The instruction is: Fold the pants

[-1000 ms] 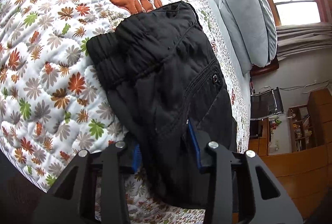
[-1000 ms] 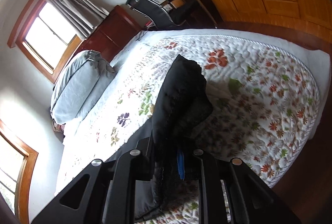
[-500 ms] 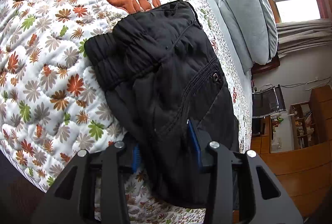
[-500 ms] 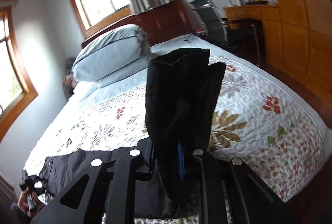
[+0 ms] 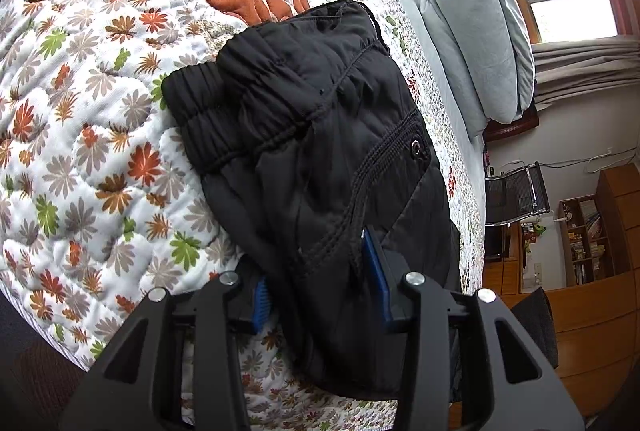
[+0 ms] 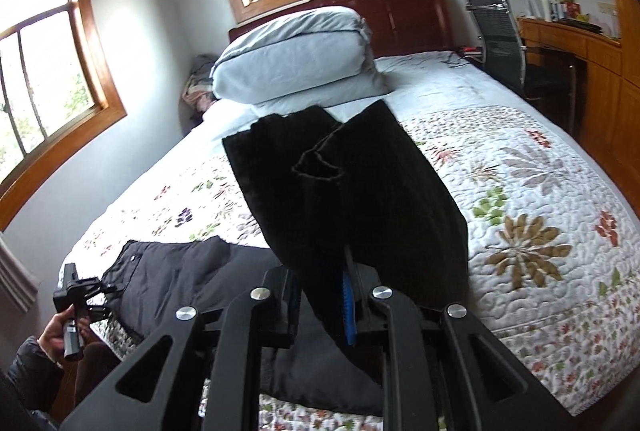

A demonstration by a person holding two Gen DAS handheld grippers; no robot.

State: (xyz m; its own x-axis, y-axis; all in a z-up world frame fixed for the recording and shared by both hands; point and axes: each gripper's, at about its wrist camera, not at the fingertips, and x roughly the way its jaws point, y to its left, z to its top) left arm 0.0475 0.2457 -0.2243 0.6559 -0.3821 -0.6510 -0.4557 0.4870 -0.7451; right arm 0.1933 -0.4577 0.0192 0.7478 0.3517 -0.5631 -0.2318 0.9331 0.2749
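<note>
Black pants [image 5: 304,159] lie on a floral quilt [image 5: 80,135], waistband end toward the quilt's middle, a snap pocket facing up. My left gripper [image 5: 320,291] is shut on the pants at the near edge of the waist part. In the right wrist view, my right gripper [image 6: 320,295] is shut on the leg ends of the pants [image 6: 344,191] and holds them raised above the bed. The rest of the pants [image 6: 188,271] lies flat at lower left, with the left gripper [image 6: 76,291] at their far end.
A folded grey duvet [image 6: 296,59] sits at the head of the bed by a wooden headboard [image 6: 404,15]. A black chair [image 6: 500,31] and wooden desk [image 6: 568,43] stand to the right. The bed's edge [image 5: 60,347] is close on the left.
My right gripper has swung round and lifted the leg ends higher, now facing the headboard. My left gripper has stayed in place on the waist part.
</note>
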